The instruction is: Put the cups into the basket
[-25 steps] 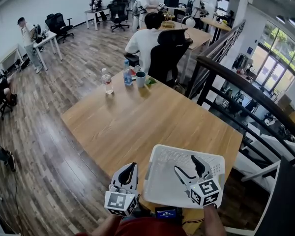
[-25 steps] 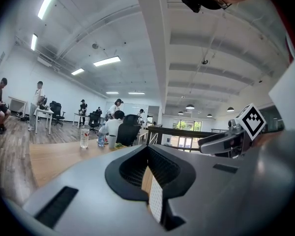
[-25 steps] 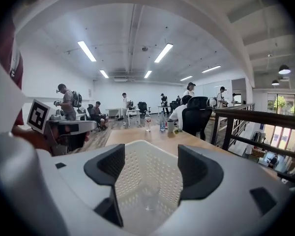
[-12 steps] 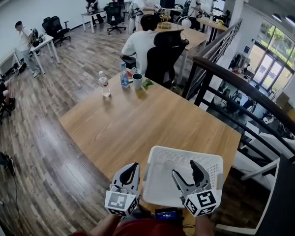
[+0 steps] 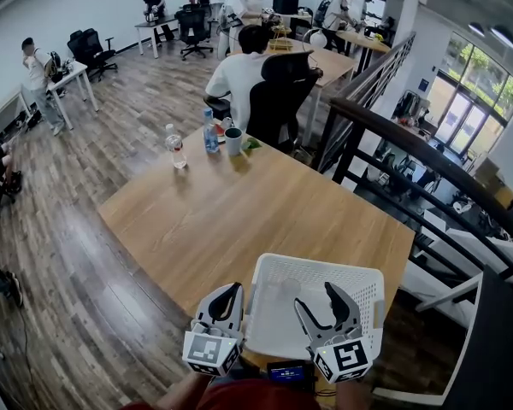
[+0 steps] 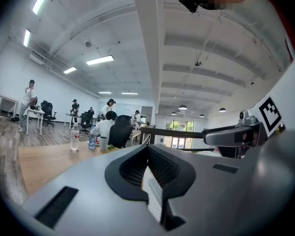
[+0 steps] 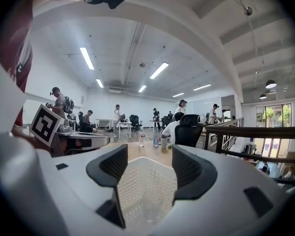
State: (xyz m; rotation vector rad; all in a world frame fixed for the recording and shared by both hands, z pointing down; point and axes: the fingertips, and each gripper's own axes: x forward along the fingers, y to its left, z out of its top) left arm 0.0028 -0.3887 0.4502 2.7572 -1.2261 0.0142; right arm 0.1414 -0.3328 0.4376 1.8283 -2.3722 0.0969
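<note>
Right claw [image 5: 315,295], empty, just narrowing yet released over basket [image 5: 278,268]; left claw [image 5: 227,289] clenched; bottle [image 5: 176,147] far off.

Left gripper [image 6: 148,154] closed, wooden table [image 6: 42,160] beyond.

Light: bright, even, cool white in all three views.
Sources: ceiling strip lights [image 7: 87,58], upper left of the right gripper view; windows [image 5: 472,109], right edge of the head view, brightest patch there.
Glare: pale sheen on the floor [image 5: 77,195], left side.
Shadows: soft and faint.
Distortion: heavy fisheye; the railing [image 5: 410,137] bows; black vignette fills the corners of both gripper views.
Focus: bodies of the left gripper [image 6: 147,154] and right gripper [image 7: 145,168], lower frame, blurred; the distance is fairly sharp.
</note>
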